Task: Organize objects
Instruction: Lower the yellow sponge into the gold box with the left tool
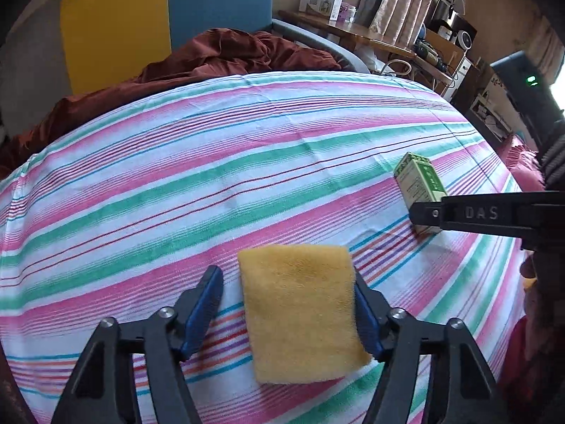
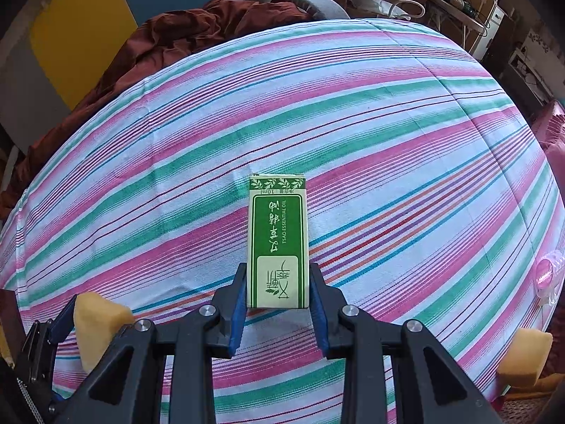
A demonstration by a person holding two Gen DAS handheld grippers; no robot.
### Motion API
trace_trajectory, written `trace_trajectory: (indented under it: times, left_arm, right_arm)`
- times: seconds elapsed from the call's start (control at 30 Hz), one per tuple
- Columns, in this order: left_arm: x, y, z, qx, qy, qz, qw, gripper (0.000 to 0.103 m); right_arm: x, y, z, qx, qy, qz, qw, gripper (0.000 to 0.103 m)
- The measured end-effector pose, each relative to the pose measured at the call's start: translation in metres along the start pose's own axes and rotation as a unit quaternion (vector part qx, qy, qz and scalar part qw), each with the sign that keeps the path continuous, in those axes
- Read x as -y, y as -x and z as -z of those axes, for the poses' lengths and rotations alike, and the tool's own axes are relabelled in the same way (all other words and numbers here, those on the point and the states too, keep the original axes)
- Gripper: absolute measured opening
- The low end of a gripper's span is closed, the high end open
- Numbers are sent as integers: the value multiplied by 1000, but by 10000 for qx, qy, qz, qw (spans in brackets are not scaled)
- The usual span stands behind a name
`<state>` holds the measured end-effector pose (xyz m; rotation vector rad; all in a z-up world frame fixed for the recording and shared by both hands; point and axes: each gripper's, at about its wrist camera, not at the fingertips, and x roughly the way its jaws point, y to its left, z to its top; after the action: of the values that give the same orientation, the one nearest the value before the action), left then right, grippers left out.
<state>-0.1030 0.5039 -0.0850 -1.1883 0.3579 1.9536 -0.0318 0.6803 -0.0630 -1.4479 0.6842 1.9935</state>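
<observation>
A yellow sponge [image 1: 300, 314] lies on the striped bedsheet [image 1: 212, 176] between the fingers of my left gripper [image 1: 287, 274]. The right-hand pad touches the sponge's edge, and a strip of sheet shows between the left-hand pad and the sponge. In the right wrist view the same sponge [image 2: 99, 321] appears at the lower left beside a blue finger [image 2: 61, 318]. My right gripper [image 2: 279, 282] is shut on the near end of a green and cream essential-oil box [image 2: 279, 233]. That box [image 1: 418, 180] also shows in the left wrist view, at the right.
A second yellow sponge [image 2: 522, 357] sits at the sheet's lower right edge, with a pink plastic item [image 2: 547, 275] above it. A crumpled rust-brown blanket [image 1: 219, 53] lies at the far end. Yellow and blue panels [image 1: 116, 28] stand behind it, and a cluttered wooden desk [image 1: 370, 35] is at the back right.
</observation>
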Motion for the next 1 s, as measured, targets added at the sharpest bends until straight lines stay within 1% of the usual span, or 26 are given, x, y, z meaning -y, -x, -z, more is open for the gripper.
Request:
trace_trajectory:
  times: [0.03,0.17,0.3,0.37,0.4,0.47,0.5,0.53,0.57,0.67,0.73,0.8,0.83,1.0]
  left_arm:
    - [1,3,3,5,-2,81,10000,55]
    - [7,22,22,235,-168,-123,9995,52]
    - [-2,47,48,381,26,-175,9991,51]
    - [-5,61,65,502,39,-287,9983,51]
    - [-8,68,74,557,48,-389,9977,51]
    - [-12,77,94,584,131,-508,9969,51]
    - [-14,79,102,625,148,-528,9965,51]
    - [-15,83,109,734,90,-556,9957,52]
    - [-15,84,113,758,17,-602,9953,52]
    - [-12,77,113,717,-145,-660,9951,52]
    - [-13,69,113,685,-139,-634,9955,52]
    - [-14,66,113,710,-162,-640,9953,52]
    - [-13,67,113,724,-169,-643,9952,52]
    - [-18,68,116,785,-111,-564,9953,52]
  right_arm:
    - [0,-1,-1,-2,10,10,10000,31]
    - [0,-2,-3,31,25,36,10000,31]
    - [-2,-4,-6,81,71,78,9999,31]
    - [-1,-4,-8,113,49,56,9999,31]
    - [0,-2,-8,146,12,14,9999,31]
    - [2,3,-10,259,-65,-250,9993,31]
    - [0,6,-11,341,-41,-381,9987,31]
    - [-4,9,-10,395,45,-481,9981,31]
    - [-8,10,-10,421,160,-600,9972,31]
    - [-33,13,-7,526,657,-944,9920,30]
    - [-44,23,8,584,962,-1184,9866,30]
    - [-53,23,12,536,1223,-1212,9836,30]
    - [-60,16,12,486,1317,-1198,9828,30]
    - [-72,8,14,312,1598,-1311,9779,30]
